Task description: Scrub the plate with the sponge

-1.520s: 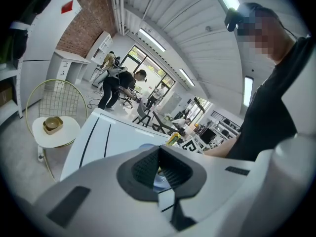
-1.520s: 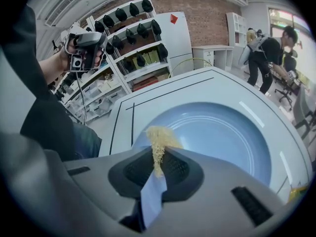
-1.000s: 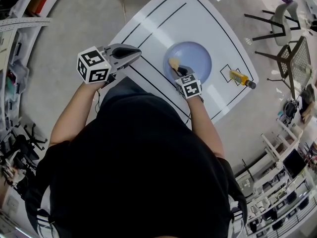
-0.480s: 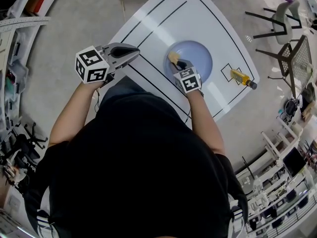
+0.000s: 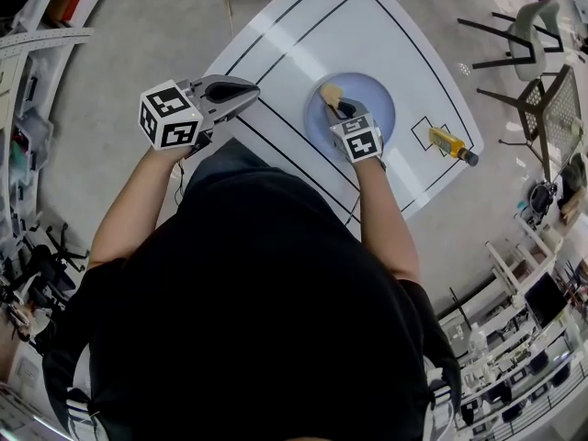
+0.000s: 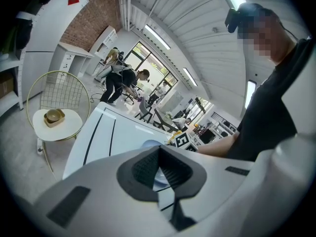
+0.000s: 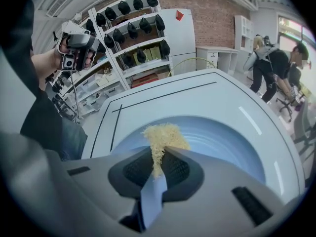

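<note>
So the right gripper (image 5: 339, 108) is clamped tight on the yellow sponge (image 5: 329, 93). Its jaws are squeezed nearly together, with the sponge pinched flat between the pads and fanning out just past the tips, pressed onto the pale blue plate (image 5: 375, 99) right underneath. Makes sense for scrubbing I guess, a firm pinch so it won't slip. The left gripper (image 5: 246, 91) hangs well off to the side of the plate, jaws closed on nothing, probably just parked out of the way. The right gripper view shows how thin the sponge gets squashed, which the head view can't. Only the head view catches a yellow bottle (image 5: 447, 143) lying on the white table (image 5: 303, 26), off to the right gripper's right.
</note>
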The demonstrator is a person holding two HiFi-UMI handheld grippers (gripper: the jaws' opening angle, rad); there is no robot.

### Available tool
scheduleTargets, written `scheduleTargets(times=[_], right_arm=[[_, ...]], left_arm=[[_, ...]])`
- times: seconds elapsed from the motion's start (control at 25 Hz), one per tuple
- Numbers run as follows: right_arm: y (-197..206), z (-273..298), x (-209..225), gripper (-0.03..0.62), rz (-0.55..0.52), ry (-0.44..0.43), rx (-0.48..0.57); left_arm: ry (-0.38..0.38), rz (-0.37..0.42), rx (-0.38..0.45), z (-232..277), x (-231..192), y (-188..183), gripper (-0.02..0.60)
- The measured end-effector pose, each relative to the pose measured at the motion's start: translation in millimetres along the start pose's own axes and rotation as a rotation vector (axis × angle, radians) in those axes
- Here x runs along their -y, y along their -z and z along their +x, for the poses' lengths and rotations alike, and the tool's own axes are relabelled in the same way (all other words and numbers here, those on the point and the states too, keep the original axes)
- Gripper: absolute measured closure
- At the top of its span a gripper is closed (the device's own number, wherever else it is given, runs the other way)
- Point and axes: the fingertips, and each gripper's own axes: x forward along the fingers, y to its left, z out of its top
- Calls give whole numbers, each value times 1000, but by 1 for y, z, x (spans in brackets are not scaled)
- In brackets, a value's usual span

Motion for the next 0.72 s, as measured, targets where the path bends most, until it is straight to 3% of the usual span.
scheduleTargets(times=[0.72], right_arm=[[8,-21,58,549,103,88,22]], left_arm=[[17,4,-17,9,4,-4,572]])
